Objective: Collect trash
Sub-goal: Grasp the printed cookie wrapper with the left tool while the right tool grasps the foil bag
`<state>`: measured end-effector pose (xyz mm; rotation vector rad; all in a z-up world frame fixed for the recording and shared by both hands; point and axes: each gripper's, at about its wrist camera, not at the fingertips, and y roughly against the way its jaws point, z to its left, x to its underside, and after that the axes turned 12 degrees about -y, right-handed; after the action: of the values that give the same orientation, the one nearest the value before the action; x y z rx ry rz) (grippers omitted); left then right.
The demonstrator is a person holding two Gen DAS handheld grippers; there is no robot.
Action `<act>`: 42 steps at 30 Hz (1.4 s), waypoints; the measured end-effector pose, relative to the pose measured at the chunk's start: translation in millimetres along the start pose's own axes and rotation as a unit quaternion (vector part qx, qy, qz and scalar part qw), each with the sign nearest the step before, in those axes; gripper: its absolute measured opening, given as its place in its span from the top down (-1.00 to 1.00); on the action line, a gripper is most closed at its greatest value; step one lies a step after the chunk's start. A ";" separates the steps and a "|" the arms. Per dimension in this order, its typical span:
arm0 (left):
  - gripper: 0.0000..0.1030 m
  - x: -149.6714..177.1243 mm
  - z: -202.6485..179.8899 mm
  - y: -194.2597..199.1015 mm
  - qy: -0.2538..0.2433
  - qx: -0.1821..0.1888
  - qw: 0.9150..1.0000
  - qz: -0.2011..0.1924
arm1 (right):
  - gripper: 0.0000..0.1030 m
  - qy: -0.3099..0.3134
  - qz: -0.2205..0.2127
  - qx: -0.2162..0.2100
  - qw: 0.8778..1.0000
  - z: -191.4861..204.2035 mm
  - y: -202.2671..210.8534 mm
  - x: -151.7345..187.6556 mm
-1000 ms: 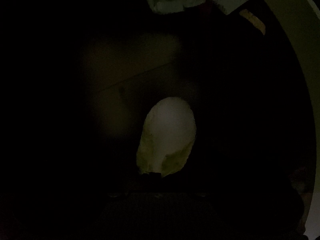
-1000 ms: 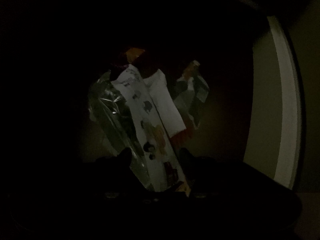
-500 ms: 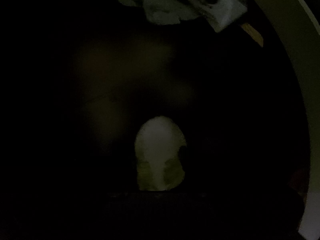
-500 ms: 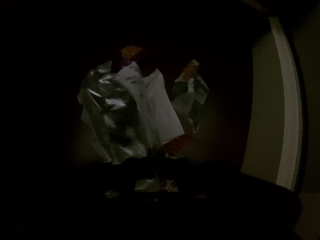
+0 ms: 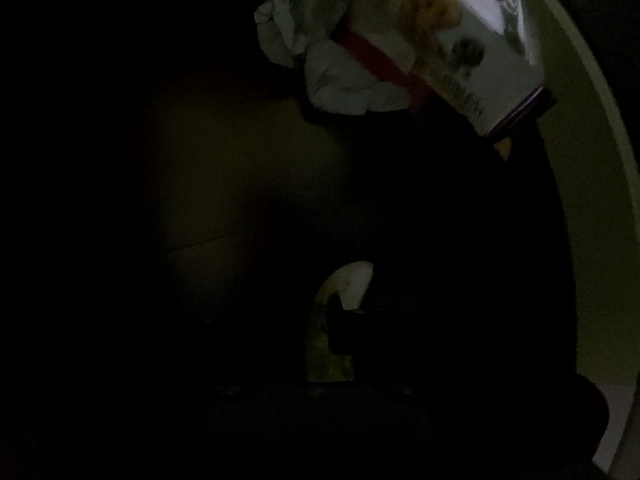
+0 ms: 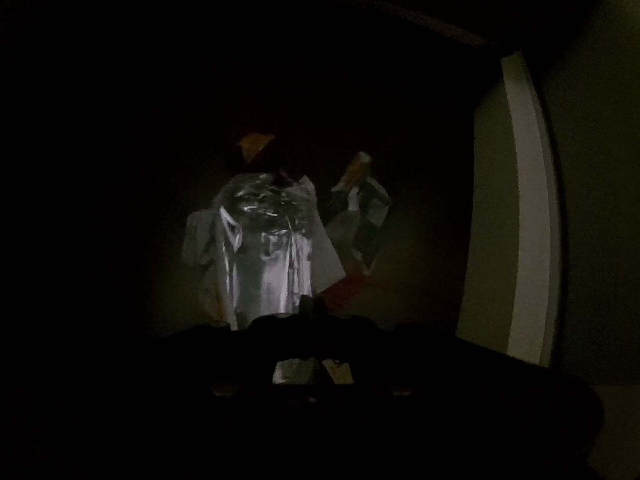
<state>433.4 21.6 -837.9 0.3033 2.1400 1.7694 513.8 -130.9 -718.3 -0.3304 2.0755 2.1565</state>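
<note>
Both views are very dark. In the right wrist view my right gripper (image 6: 310, 312) is shut on a shiny silver foil wrapper (image 6: 264, 248) that stands up from the fingertips. A white paper scrap (image 6: 326, 258) and a crumpled wrapper (image 6: 366, 208) lie behind it. In the left wrist view my left gripper (image 5: 340, 320) is a dark shape around a pale crumpled paper (image 5: 348, 284); its jaws are lost in shadow. The foil wrapper with printed dogs (image 5: 444, 40) hangs at the top, over crumpled white paper (image 5: 344, 76).
A dim brown floor (image 5: 240, 184) lies under the trash. A pale curved wall or rim (image 5: 592, 200) runs down the right of the left wrist view. A pale panel with a white strip (image 6: 528, 200) stands at the right of the right wrist view.
The right gripper has closed on the foil wrapper, which has turned its silver side to the camera. In the left wrist view the pale paper sank low and the printed wrapper came nearer.
</note>
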 end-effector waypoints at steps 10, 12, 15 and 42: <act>0.92 -11.0 -9.8 45.9 0.024 0.013 0.999 -0.028 | 1.00 -0.029 -0.014 -0.014 0.999 -5.5 31.1 0.8; 0.92 -6.3 -6.2 55.5 0.021 0.008 0.999 -0.026 | 1.00 -0.032 -0.013 -0.014 0.999 -7.2 31.6 -0.2; 0.92 -6.2 -1.0 45.8 0.030 0.001 0.999 -0.021 | 1.00 -0.033 -0.013 -0.019 0.999 -8.9 30.3 0.6; -0.65 -1.1 23.6 -28.7 -0.016 -0.037 0.999 -0.006 | 1.00 -0.016 -0.026 -0.037 0.999 -15.0 16.3 3.2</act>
<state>445.3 36.8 -869.6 0.2968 2.0454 1.8194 507.7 -146.8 -703.7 -0.3506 1.9517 2.1968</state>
